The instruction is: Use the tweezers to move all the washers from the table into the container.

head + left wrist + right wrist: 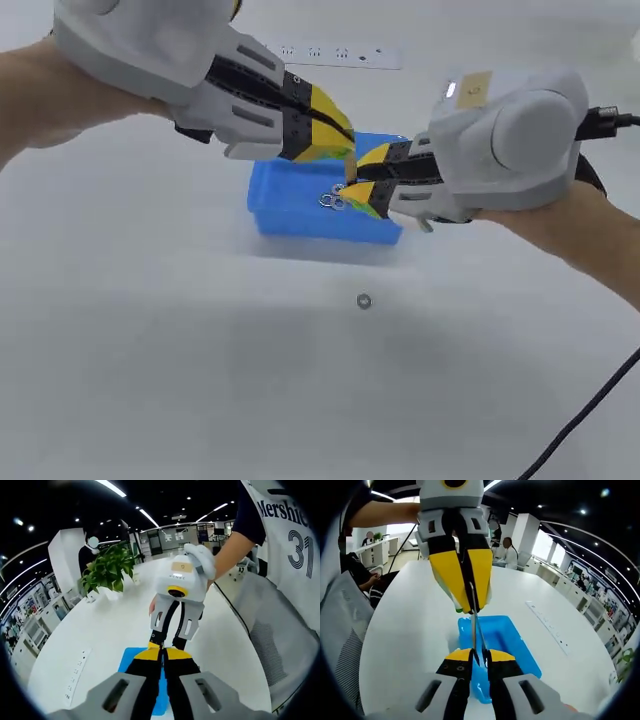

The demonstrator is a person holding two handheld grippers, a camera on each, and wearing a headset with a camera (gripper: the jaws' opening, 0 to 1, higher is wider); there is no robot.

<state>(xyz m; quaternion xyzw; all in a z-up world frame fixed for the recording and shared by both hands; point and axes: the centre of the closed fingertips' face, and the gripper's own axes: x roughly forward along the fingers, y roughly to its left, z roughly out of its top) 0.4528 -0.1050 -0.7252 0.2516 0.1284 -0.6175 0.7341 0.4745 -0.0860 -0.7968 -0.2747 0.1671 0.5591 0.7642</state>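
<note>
The left claw [343, 135] is clamped on the tweezers [473, 620]. In the right gripper view their thin metal arms come out from between its yellow jaws and run down to dark tips. The tips sit in the narrow gap of the right claw [479, 657], whose jaws stand close together. Whether those jaws press on the tweezers cannot be told. In the head view the two claws meet nose to nose above the container [290, 205], a shallow blue rectangular tray. A small cluster of washers [333, 200], thin silvery rings, lies inside it right under the claw tips. One more washer [364, 301], a small grey ring lying flat, rests alone on the white counter [150, 330], in front of the container and apart from it.
</note>
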